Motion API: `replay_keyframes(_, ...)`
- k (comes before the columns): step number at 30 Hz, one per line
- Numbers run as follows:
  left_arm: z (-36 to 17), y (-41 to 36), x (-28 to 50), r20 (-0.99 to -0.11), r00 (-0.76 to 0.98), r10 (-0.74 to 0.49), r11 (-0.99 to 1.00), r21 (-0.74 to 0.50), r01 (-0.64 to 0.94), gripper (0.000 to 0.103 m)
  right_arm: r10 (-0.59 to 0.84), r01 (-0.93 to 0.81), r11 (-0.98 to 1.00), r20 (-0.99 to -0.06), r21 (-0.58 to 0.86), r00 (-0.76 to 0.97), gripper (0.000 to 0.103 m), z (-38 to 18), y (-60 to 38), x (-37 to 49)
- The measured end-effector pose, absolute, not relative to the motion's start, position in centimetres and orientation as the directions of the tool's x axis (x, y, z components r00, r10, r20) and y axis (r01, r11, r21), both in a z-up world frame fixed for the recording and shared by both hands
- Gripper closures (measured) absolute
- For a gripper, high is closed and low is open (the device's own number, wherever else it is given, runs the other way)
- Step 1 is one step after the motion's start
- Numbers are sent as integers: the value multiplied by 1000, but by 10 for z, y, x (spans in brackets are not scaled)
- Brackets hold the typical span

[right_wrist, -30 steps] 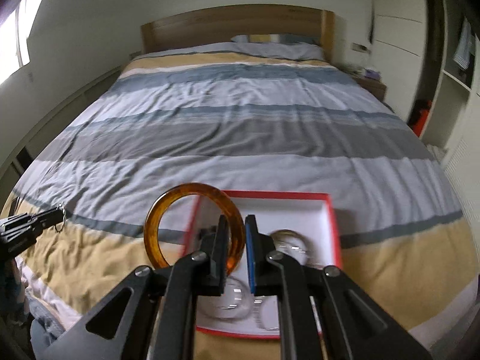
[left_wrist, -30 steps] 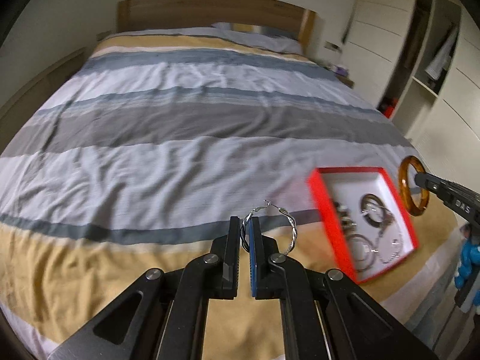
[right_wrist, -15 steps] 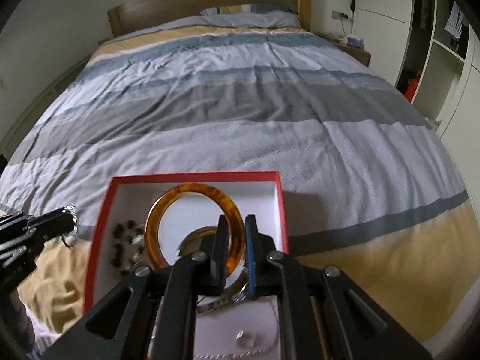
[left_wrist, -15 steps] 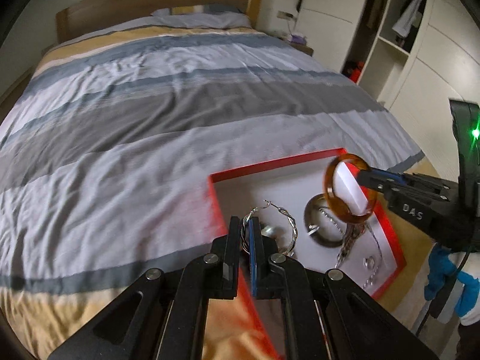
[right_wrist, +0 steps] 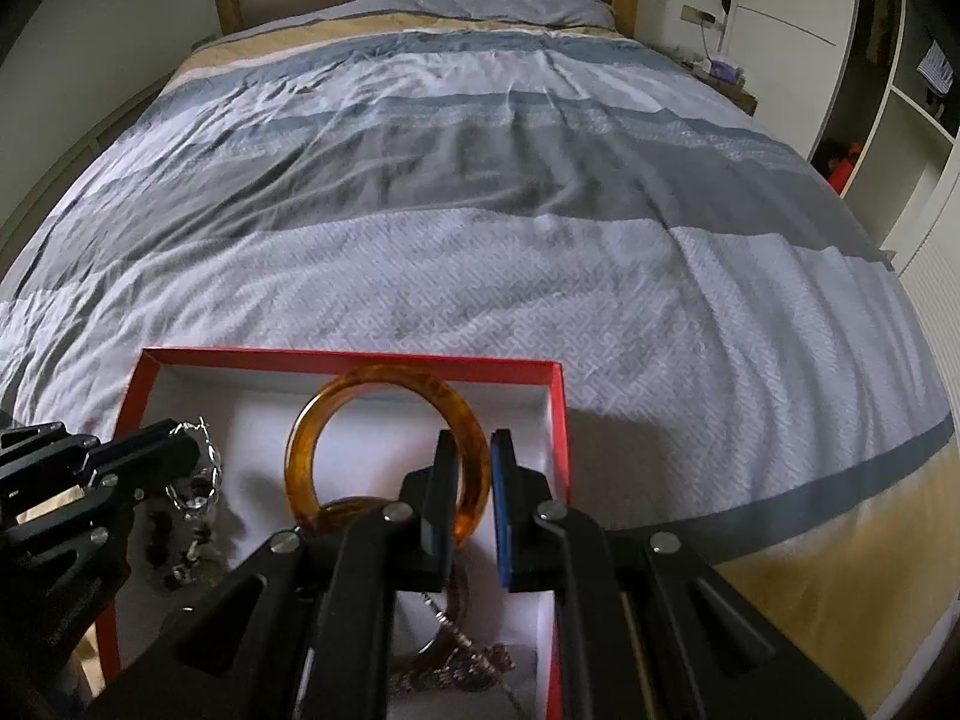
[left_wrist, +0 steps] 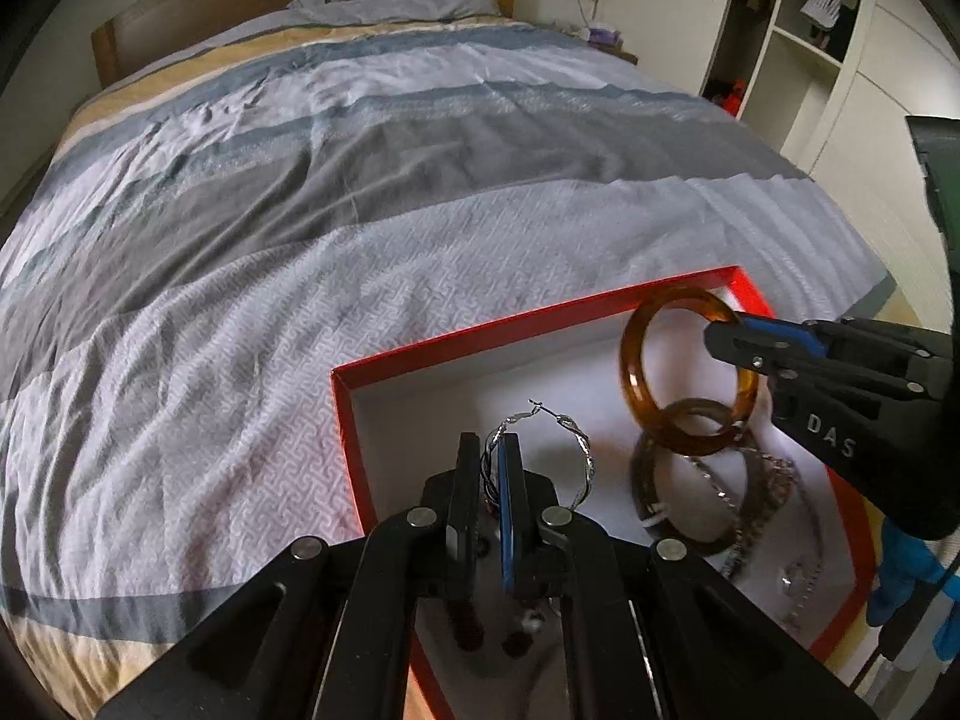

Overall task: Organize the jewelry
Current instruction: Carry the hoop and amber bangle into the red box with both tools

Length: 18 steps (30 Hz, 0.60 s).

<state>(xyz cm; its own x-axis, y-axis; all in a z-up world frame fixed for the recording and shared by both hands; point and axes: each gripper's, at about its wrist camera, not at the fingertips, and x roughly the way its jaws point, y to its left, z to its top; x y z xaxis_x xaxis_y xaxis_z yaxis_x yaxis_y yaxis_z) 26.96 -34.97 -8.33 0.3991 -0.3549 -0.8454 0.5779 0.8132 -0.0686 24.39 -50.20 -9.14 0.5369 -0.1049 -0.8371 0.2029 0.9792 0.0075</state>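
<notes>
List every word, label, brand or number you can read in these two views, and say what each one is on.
"DAS": pale letters on the black body of the right gripper, seen in the left wrist view; the gripper is shut on the amber bangle.

Nothing else is legible. The red-rimmed box, the bedspread and the left gripper show no readable print, and any text on the small items beside the headboard is too small to read.

A wide bed [right_wrist: 480, 210] under a rumpled quilt striped grey, white, blue and tan carries a shallow red-rimmed box [right_wrist: 558, 420] (white inside), which lies on the quilt's near end directly ahead of and beneath each hand-held gripper's fingers.
</notes>
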Motion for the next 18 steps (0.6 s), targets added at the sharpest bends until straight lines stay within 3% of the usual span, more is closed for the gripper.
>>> replay_keyframes(18, -101, -354, 281, -867, 377, -326, 821, -62, 567, 96, -108, 163, 986, -850, -26, 515, 90, -103, -494, 251)
